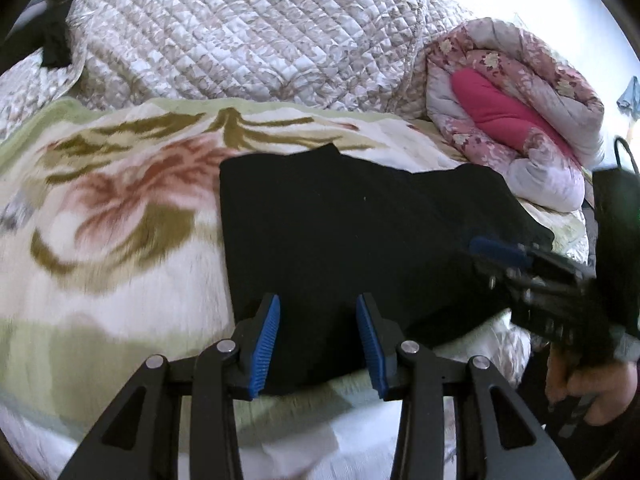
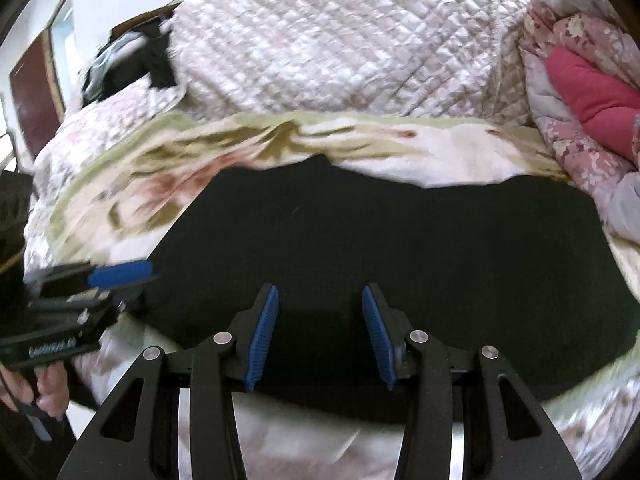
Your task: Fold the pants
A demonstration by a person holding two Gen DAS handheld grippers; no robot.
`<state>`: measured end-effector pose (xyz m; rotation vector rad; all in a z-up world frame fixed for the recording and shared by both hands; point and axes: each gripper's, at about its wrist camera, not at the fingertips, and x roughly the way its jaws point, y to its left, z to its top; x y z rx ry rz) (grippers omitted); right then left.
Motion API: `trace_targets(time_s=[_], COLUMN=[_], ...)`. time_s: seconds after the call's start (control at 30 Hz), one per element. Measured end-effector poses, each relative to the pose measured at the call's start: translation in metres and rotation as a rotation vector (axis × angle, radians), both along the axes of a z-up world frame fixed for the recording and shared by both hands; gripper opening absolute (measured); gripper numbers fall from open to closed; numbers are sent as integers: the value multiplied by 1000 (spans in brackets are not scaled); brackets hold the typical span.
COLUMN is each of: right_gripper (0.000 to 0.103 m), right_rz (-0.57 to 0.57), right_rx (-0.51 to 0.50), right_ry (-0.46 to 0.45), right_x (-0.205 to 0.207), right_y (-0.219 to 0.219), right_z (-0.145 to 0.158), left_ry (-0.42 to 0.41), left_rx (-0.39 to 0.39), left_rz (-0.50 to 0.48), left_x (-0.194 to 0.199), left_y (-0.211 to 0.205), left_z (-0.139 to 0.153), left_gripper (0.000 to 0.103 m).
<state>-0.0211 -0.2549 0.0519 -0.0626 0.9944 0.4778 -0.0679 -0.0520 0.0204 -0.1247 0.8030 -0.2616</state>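
Pants [image 1: 340, 220] lie folded on the blanket [image 1: 120, 208], and with your left gripper [image 1: 318, 340] and right gripper [image 2: 318, 336] both spread and empty, a shallow pinch risks lifting only the top layer and undoing the fold.

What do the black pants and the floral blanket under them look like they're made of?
Pants: a matte black fabric, likely knit or fleece; no sheen, no visible weave, soft rounded edges. Floral blanket: seemingly plush fleece or mink-style pile; fuzzy surface, soft-edged printed flowers, though motion blur leaves this open.
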Motion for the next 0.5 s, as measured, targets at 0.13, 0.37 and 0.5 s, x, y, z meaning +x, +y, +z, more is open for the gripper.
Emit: trace_targets(time_s=[0.13,0.37,0.5], right_gripper=[44,44,44], right_rz=[-7,-46,-69], right_rx=[-29,-33,-25], right_ry=[-11,-29,-29], right_x=[-3,-9,-12], right_y=[-5,-13,-18], right_z=[-5,-4,-4], left_ry=[-10,-16,-28], left_rx=[0,2,24], left_rz=[9,7,3], left_x=[-8,-8,-10], left_y=[0,0,-3], left_z=[-3,-5,-6], left_gripper=[42,43,43])
